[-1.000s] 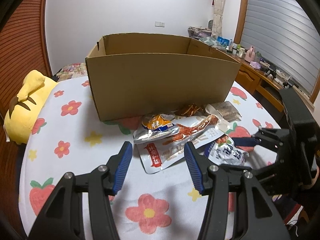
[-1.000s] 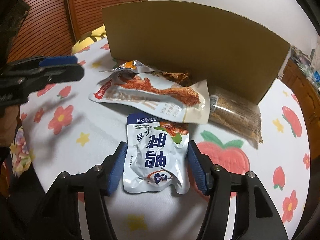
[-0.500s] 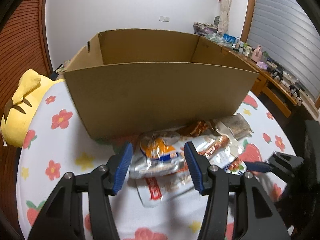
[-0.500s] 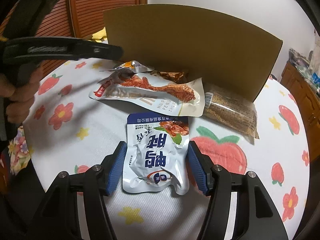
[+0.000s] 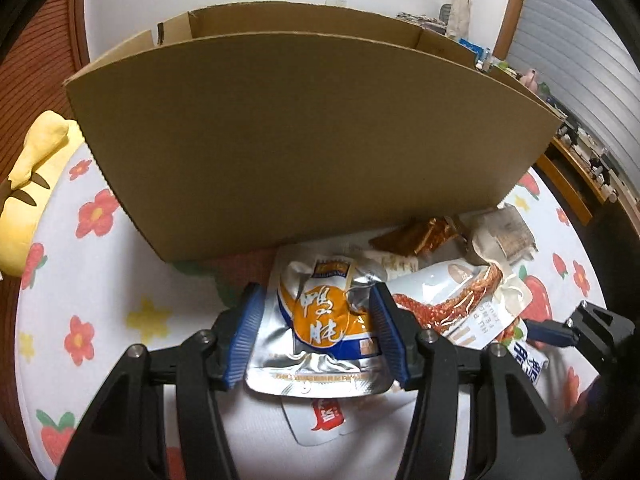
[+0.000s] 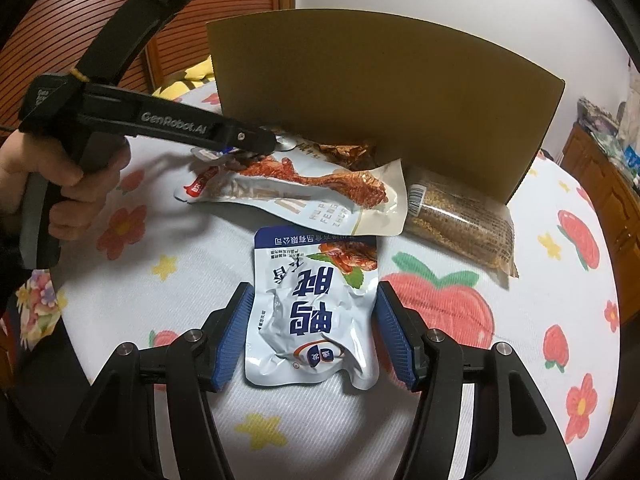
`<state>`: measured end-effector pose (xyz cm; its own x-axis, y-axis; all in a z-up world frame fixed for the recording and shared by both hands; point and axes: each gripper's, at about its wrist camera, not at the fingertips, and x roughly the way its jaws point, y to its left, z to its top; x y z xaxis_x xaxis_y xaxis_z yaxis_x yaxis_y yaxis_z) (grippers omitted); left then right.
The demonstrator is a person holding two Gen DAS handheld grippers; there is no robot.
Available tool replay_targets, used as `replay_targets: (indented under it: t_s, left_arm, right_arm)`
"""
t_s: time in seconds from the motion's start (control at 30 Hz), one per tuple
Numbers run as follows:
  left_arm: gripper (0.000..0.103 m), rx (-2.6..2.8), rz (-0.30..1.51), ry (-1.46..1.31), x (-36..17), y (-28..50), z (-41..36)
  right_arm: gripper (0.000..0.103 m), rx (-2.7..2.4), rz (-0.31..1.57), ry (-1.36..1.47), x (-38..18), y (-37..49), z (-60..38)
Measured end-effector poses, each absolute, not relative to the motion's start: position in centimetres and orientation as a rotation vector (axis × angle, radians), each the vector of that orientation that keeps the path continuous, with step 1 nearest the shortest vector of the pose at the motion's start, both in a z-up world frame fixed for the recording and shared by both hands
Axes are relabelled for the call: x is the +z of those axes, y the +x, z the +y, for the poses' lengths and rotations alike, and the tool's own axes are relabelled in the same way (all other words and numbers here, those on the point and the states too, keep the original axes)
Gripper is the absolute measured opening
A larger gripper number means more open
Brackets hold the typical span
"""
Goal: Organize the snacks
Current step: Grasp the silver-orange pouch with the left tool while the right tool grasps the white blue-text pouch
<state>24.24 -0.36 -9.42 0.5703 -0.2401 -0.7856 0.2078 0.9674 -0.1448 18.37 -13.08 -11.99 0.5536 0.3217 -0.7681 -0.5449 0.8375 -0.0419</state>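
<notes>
Left gripper (image 5: 316, 334) spread wide, blue pads (image 5: 245, 340) flanking the silver-and-orange duck snack pouch (image 5: 320, 332) without visibly pinching it; pouch lying flat at 12 o'clock from the wrist, overlapping the chicken-leg pouch (image 5: 460, 300) at about 2 o'clock. Right gripper (image 6: 316, 336) likewise spread, pads (image 6: 394, 340) just beside both edges of the blue-and-white duck snack pouch (image 6: 316, 312), no squeeze showing in the crumpled foil. Further out at 12 o'clock in the right view, the chicken-leg pouch again, a golden-brown wrapper (image 6: 344, 152) partly tucked under it, and a clear packet of brown granular snack (image 6: 460, 220) at 1 o'clock. Beyond all these, at 12 o'clock, the open cardboard box (image 5: 312, 152), tall near wall facing the pile, standing on the flower-and-strawberry tablecloth (image 6: 540, 320); a yellow plush toy (image 5: 32, 184) off at 9 o'clock in the left view. Judged risks: slick, flat foil likely to buckle or slide out when the pads close edge-on; the overlapped chicken-leg pouch likely to be dragged along with the silver one; a low lift likely to catch a pouch on the box's high near wall; both grippers, working close together, liable to collide.
</notes>
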Motion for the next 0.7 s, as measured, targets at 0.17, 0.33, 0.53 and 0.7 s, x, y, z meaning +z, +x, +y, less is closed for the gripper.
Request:
replay_targets:
  t_s: [0.17,0.33,0.53,0.7]
  left_arm:
    - [0.055,-0.279,0.939,-0.023,-9.7,23.5,-0.5]
    - [0.055,-0.301,0.949,-0.036,-10.0,23.3,-0.3]
    - [0.053,-0.31,0.933,-0.025,-10.0,22.4,-0.2]
    - [0.053,-0.3,0.904,-0.04,-9.4,21.1,1.0]
  right_arm:
    - [0.063,0.52,0.839,-0.29,-12.0,18.4,-13.1]
    - [0.063,0.52,0.838,-0.291,-12.0,18.3,-13.1]
    - [0.063,0.52,0.837,-0.29,-12.0,18.4,-13.1]
    - [0.063,0.52,0.837,-0.289,-12.0,18.4,-13.1]
